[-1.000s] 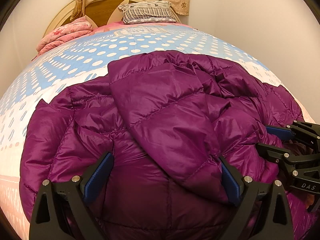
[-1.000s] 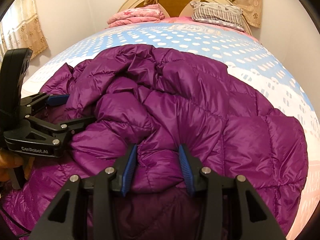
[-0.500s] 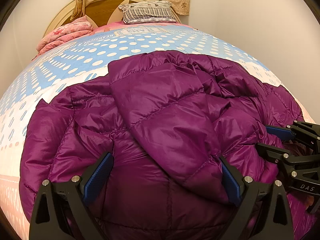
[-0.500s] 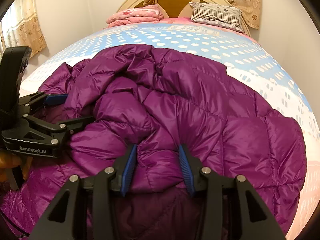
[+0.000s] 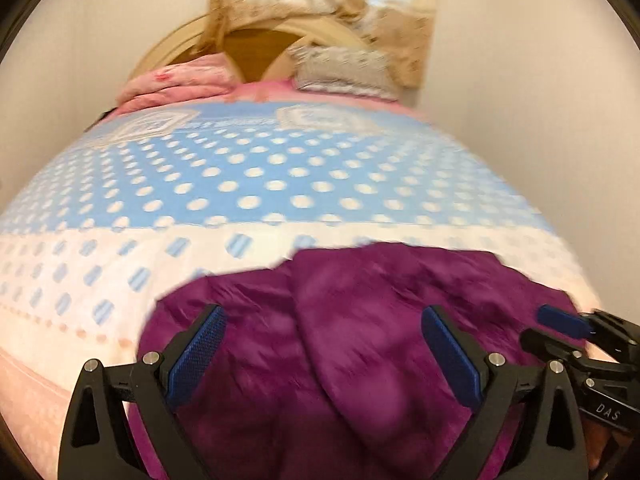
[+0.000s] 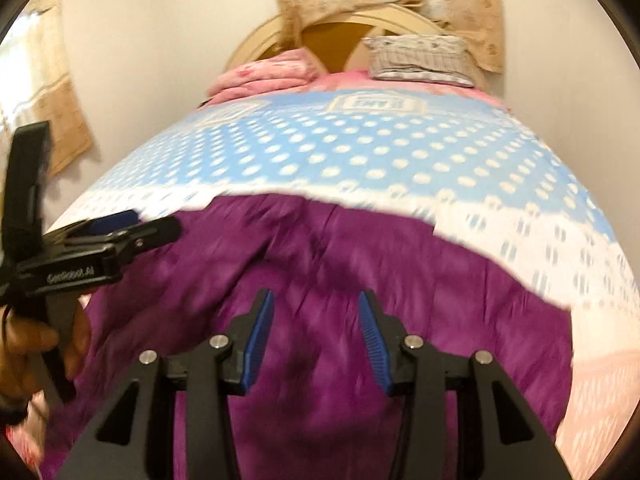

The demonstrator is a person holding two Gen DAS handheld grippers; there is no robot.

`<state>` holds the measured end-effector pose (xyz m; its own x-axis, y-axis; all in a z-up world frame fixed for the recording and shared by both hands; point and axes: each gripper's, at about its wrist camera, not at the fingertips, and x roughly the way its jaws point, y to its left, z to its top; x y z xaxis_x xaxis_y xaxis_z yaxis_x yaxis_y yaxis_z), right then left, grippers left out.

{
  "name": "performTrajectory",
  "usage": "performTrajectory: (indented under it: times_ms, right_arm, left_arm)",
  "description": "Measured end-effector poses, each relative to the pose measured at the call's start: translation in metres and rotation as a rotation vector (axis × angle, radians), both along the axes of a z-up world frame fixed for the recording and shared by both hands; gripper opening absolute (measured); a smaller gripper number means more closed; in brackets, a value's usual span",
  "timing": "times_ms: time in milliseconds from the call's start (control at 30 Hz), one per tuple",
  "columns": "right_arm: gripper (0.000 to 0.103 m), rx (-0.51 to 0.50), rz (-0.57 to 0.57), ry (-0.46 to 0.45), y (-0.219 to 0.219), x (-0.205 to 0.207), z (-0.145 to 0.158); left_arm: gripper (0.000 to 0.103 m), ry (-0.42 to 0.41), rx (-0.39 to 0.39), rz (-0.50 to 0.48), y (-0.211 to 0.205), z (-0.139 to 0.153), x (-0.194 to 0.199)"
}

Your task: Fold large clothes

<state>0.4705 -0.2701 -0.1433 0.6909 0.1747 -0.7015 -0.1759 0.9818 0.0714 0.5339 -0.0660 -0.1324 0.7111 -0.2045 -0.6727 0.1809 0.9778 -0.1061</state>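
Change: both cameras have pulled back and tilted up since half a second ago; the jacket fills less of each view, more bedspread shows, and both views are motion-blurred.
Left gripper: jaws spread wide as before, nothing between the blue pads, above the jacket.
Right gripper: jaws wider apart than earlier, no longer pinching the fold; no cloth visibly clamped.
Purple quilted down jacket: bunched at the near end of the bed, beneath both grippers.
Blue polka-dot bedspread: beyond the jacket.
Folded pink blanket, striped pillow: by the headboard.
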Motion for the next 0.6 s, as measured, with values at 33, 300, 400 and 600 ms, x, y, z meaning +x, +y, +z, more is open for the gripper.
performTrajectory:
  times_ms: [33,300,400,600]
  right_arm:
    - [0.048,-0.022,-0.031,0.012,0.0,0.011,-0.007]
    - [0.048,0.002,-0.093,0.11,-0.013,0.045,-0.06]
    - [0.047,-0.024,-0.073,0.136,-0.015,0.054,-0.056]
    - [0.084,0.045,-0.116,0.053,-0.048,-0.002,0.001]
  left_arm:
    - [0.098,0.015,0.051,0.031,-0.005,-0.007,0.011]
    - [0.1,0.12,0.117,0.06,-0.01,-0.073,0.034]
    - [0.101,0.157,0.122,0.052,-0.012,-0.075,0.041]
    - [0.101,0.062,0.119,0.018,0.011,-0.002,-0.005]
